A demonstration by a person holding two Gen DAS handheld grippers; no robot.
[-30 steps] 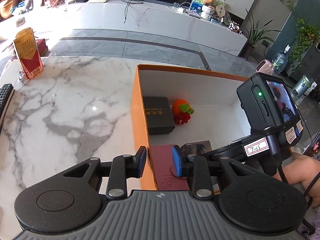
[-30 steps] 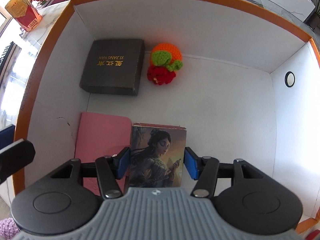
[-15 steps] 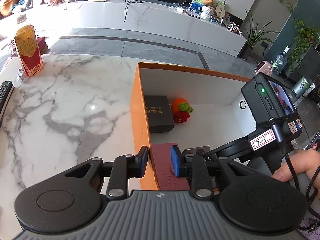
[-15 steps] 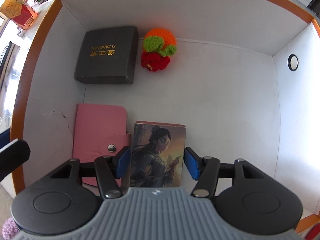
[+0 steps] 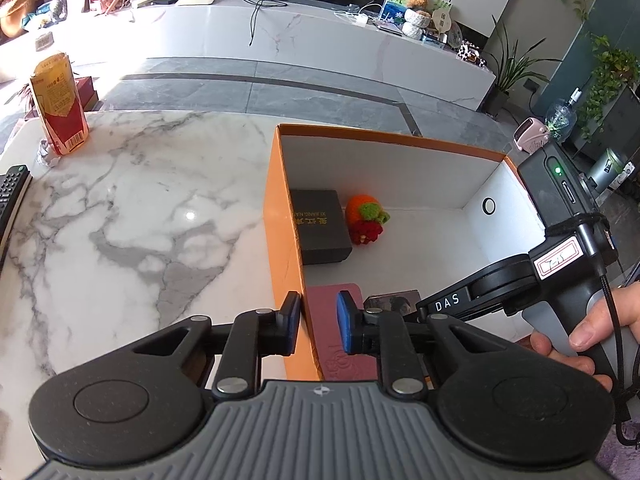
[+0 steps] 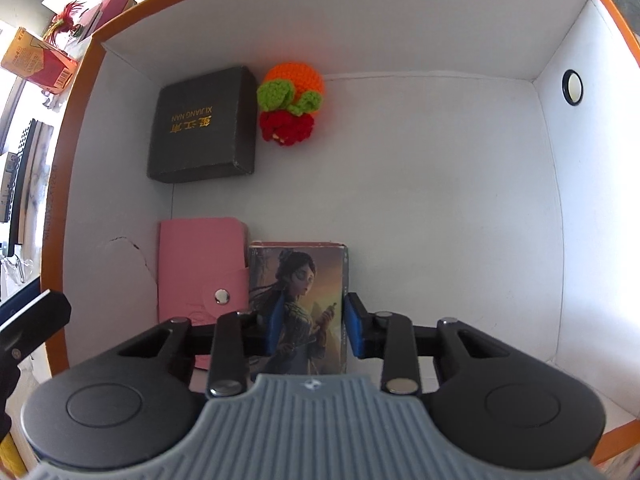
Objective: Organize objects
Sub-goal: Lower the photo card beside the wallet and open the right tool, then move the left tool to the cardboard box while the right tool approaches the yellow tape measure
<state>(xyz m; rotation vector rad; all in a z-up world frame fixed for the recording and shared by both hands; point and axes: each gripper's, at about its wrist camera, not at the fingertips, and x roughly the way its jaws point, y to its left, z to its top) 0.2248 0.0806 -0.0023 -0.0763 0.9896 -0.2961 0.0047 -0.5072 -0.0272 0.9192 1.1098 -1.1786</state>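
Note:
An orange box (image 5: 384,136) with a white inside stands on the marble table. In it lie a black gift box (image 6: 204,124), a crocheted orange fruit (image 6: 292,100), a pink snap wallet (image 6: 192,264) and a picture card box (image 6: 300,276). My right gripper (image 6: 312,328) hovers just above the card box. Its jaws are closing and nothing is pinched between them. My left gripper (image 5: 318,322) straddles the box's left wall and its jaws are closing. The outer pad is against the wall and the inner pad stands clear of it over the wallet (image 5: 332,304).
A red-and-gold carton (image 5: 60,104) stands at the table's far left, with a dark remote (image 5: 12,196) at the left edge. A hand (image 5: 592,328) holds the right gripper's handle at the box's near right. The box's right wall has a small round hole (image 6: 572,87).
The right jaws have narrowed from either side of the card box to over it, and the gripper has drawn back a little. The left jaws have narrowed around the box wall.

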